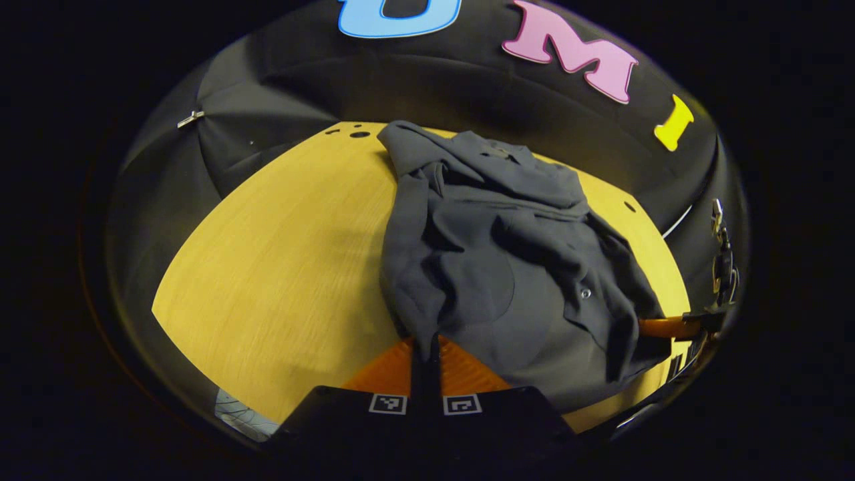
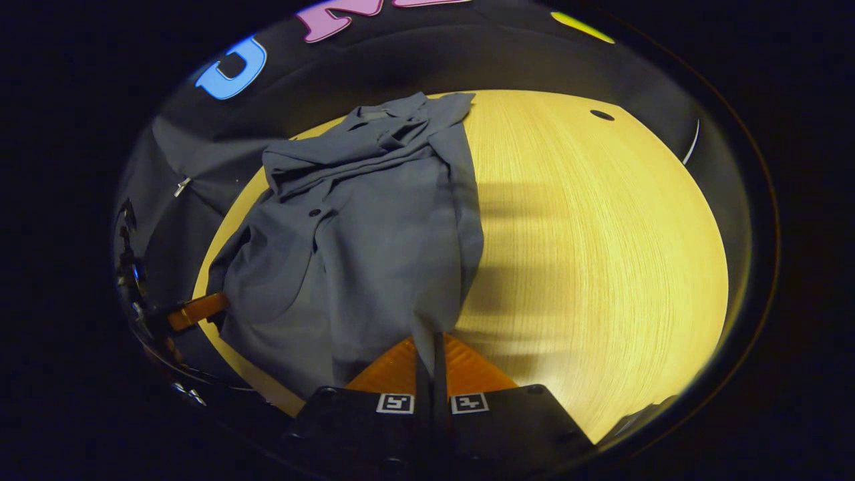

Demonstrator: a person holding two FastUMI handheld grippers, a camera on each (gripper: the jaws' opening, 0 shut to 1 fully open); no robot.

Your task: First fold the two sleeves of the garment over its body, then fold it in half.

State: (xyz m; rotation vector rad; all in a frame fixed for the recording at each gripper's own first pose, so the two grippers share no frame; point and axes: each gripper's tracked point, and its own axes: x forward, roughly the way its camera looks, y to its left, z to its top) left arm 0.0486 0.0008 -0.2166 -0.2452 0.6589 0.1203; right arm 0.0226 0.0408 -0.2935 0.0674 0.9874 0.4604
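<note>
Grey woven garment (image 1: 494, 267), a buttoned shirt, lies lengthwise on the yellow wood-grain table (image 1: 280, 267), collar end toward the far edge of the table, hem end at the near edge; both sleeves appear already laid over the body, rumpled rather than flat. Left gripper (image 1: 425, 347): fingers clenched together on the hem corner at the shirt's left side, cloth rising into the narrow slit between them. Right gripper (image 2: 431, 344): likewise pinched tight on the hem corner at the shirt's right side, with bare table (image 2: 601, 254) beyond it. In the left gripper view the other tool shows small at the shirt's far side, and the reverse in the right gripper view. Step in hand, as judged: the fold in half, hem carried to collar. Handling notes: lift both corners together and level, high enough that the lower half clears the table without dragging the upper half; keep the hem taut between the two grips so no sag forms mid-span; travel straight along the shirt toward the collar; lay hem edge on shoulder line before letting go. Risk: folded sleeves may slide out if the lift is jerky.
</note>
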